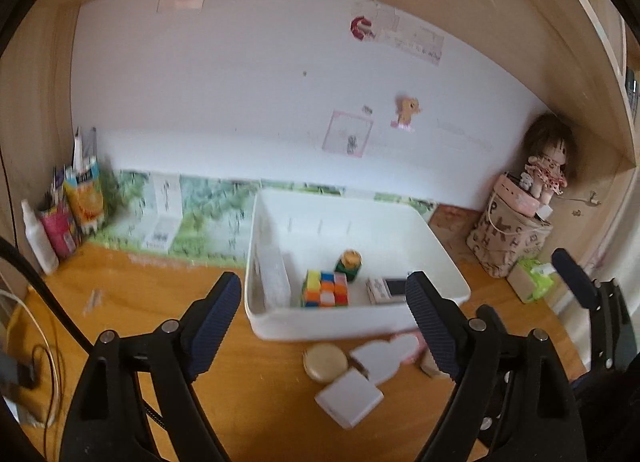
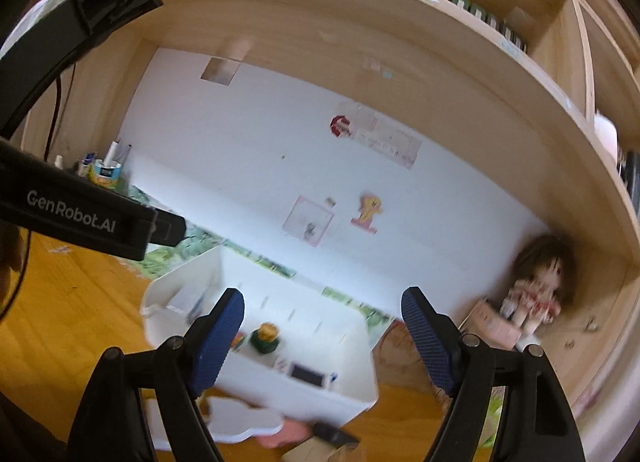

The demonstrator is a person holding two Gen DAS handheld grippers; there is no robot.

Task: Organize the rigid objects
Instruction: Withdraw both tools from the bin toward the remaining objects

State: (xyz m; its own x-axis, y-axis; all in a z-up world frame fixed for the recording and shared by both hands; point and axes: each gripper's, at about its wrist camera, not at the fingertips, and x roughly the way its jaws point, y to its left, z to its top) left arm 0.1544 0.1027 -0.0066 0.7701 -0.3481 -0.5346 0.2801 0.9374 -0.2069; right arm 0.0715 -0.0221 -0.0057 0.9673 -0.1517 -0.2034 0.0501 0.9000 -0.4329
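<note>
A wooden desk is seen carrying a white bin. Just before the bin, a round tin, a white box and a white cloud-shaped piece are laid. A patterned bag and tissue pack are set at the right.

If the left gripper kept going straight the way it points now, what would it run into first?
Most likely the white bin: the open left gripper points down over the near wall at the puzzle cube inside. Depth is unclear, so whether wall or cube comes first is uncertain.
</note>
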